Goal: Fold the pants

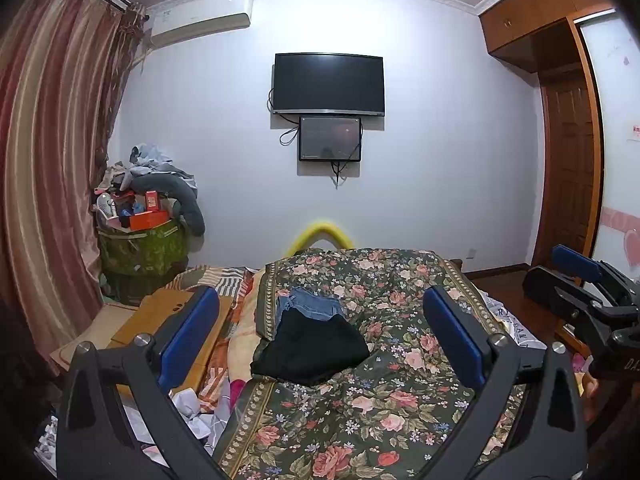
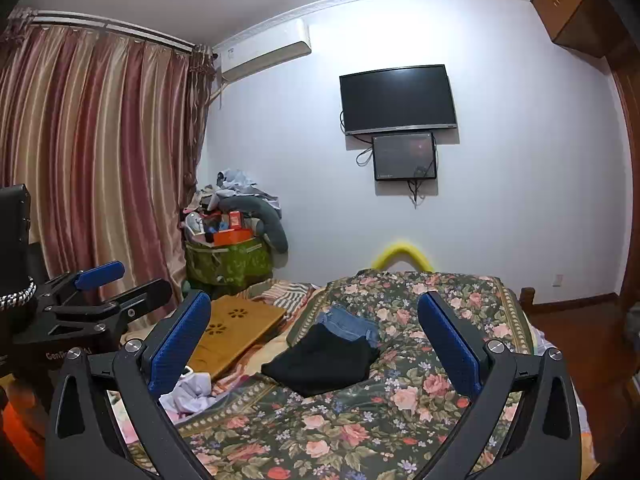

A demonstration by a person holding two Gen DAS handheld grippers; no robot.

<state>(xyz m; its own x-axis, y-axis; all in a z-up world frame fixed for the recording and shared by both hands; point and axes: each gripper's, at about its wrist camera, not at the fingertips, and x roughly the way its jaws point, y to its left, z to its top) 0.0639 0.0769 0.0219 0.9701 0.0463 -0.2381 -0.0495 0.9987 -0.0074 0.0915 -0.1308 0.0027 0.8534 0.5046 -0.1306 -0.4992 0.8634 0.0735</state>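
Note:
A folded black pair of pants [image 1: 310, 350] lies on the floral bedspread [image 1: 400, 412], overlapping a folded blue denim pair [image 1: 310, 306] behind it. Both show in the right wrist view, black pants [image 2: 322, 362] and denim [image 2: 352, 324]. My left gripper [image 1: 320, 316] is open and empty, held above the bed short of the pants. My right gripper [image 2: 314, 320] is open and empty, also short of the pants. Each gripper shows at the edge of the other's view, the right one [image 1: 576, 276] and the left one [image 2: 120, 284].
A wooden lap tray [image 2: 236, 330] and crumpled white cloth [image 2: 190, 392] lie left of the bedspread. A green bin piled with clutter [image 1: 142, 248] stands by the curtain [image 1: 48, 160]. A TV [image 1: 328, 84] hangs on the far wall. A wardrobe [image 1: 568, 140] stands at the right.

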